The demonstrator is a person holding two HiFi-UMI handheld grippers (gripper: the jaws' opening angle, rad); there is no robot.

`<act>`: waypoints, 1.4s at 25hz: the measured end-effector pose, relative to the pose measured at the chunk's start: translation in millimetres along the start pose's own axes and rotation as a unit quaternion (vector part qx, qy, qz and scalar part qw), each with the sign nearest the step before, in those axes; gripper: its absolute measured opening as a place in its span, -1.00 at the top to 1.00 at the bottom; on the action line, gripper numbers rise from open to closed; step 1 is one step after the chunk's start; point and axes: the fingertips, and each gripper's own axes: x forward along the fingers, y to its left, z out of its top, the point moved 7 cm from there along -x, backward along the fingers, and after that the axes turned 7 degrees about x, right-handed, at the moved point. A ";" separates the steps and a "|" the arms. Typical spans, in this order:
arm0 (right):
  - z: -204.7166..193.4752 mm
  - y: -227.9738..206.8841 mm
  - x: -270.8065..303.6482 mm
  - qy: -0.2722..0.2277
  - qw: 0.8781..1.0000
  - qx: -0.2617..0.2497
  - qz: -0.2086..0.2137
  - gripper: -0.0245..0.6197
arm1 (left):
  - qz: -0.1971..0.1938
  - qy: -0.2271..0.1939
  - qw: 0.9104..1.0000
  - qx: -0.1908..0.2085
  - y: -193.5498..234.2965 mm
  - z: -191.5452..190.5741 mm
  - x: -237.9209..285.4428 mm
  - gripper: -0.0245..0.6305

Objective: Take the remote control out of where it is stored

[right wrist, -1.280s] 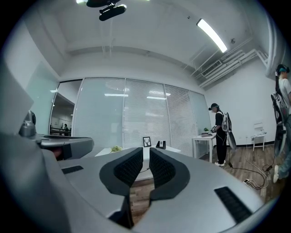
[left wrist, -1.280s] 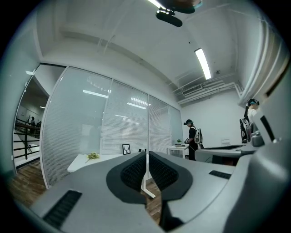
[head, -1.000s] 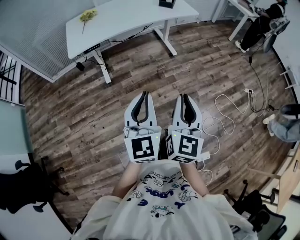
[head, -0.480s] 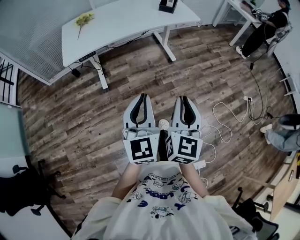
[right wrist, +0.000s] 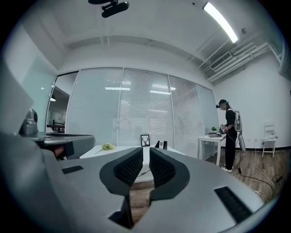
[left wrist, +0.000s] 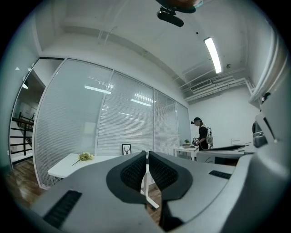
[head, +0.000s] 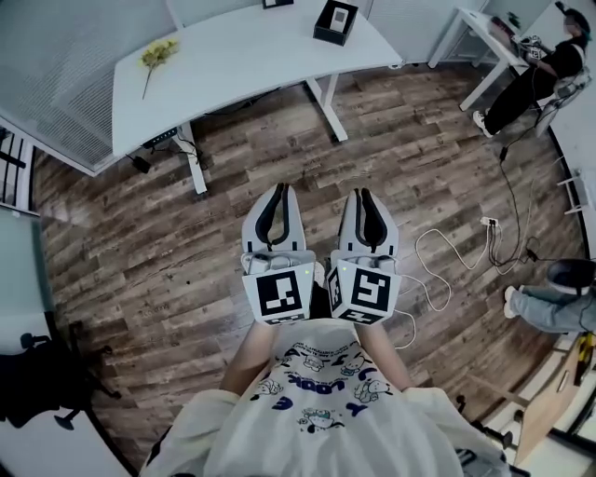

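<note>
A black open box [head: 335, 20] with a pale remote-like thing standing in it sits at the far right of the white desk [head: 242, 56]. The right gripper view shows the box [right wrist: 161, 144] small, beyond the jaws. I hold both grippers side by side in front of my chest, over the wooden floor and well short of the desk. My left gripper [head: 277, 190] is shut with nothing between its pads. My right gripper [head: 364, 194] is shut and empty too. Each gripper view shows its jaws meeting at the tips, the left gripper [left wrist: 147, 154] and the right gripper [right wrist: 146, 150].
Yellow flowers [head: 156, 54] lie at the desk's left end, and a small picture frame [right wrist: 145, 140] stands at its back. Cables [head: 466, 252] trail over the floor at right. A person [head: 535, 65] stands by a second desk at far right. A black chair [head: 37, 382] is at lower left.
The desk and the black box have come nearer and further into the head view. Both grippers stay shut, side by side.
</note>
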 end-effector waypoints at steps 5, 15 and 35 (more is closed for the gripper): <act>14.5 -34.5 50.0 -0.002 1.000 0.002 0.010 0.73 | 0.010 -0.004 1.000 0.003 -15.8 7.2 56.7 0.84; 24.4 -81.7 113.2 0.001 1.000 0.016 0.017 0.73 | 0.010 0.008 1.000 0.020 -39.7 9.2 128.1 0.84; 30.4 -116.2 271.6 0.005 1.000 0.024 0.001 0.73 | -0.012 0.011 1.000 0.014 -25.2 -9.0 295.5 0.84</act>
